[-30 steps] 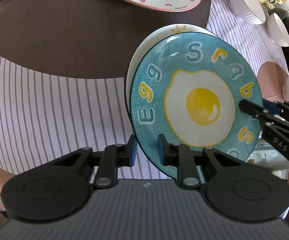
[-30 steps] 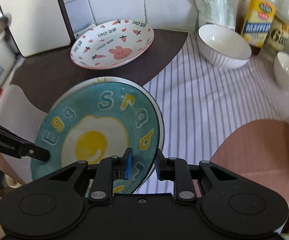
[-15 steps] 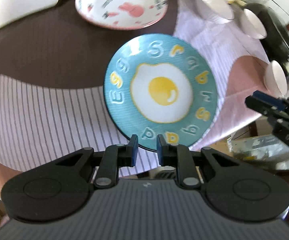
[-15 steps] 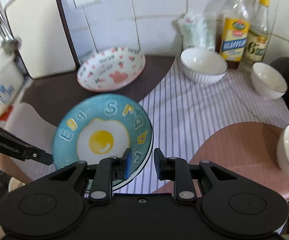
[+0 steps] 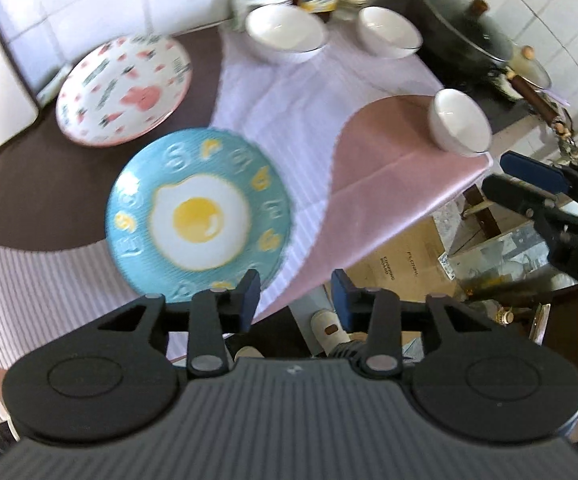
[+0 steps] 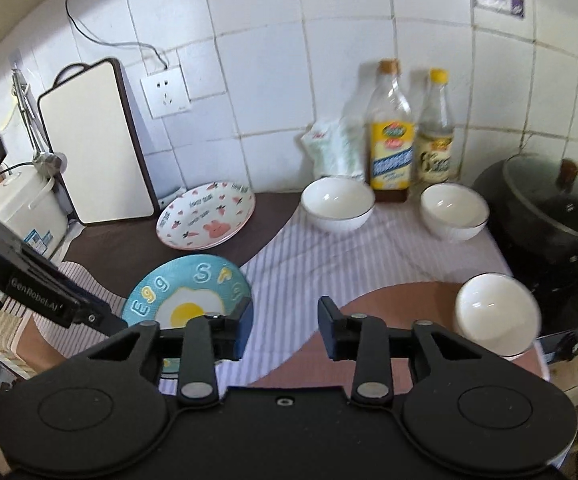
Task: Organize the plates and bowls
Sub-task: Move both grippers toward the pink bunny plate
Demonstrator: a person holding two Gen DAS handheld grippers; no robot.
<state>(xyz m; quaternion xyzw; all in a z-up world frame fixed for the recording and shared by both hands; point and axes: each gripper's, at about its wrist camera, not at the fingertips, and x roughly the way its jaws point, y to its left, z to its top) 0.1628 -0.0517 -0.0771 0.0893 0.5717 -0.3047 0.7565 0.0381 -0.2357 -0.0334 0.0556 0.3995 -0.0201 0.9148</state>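
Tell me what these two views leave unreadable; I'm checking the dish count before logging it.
- Left wrist view: motion blur smears the lettering on the blue egg plate and the rabbit plate.
- Right wrist view: the right gripper covers the egg plate's near edge, so whether another plate lies under it cannot be told.
- Right wrist view: the nearest white bowl is blurred and its base hidden.
- Both views: bottle labels are too small to read.

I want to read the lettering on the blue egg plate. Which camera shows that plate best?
The left wrist view: the blue egg plate shows almost whole, though blurred. In the right wrist view the plate is sharper, but its near part is hidden behind the right gripper.
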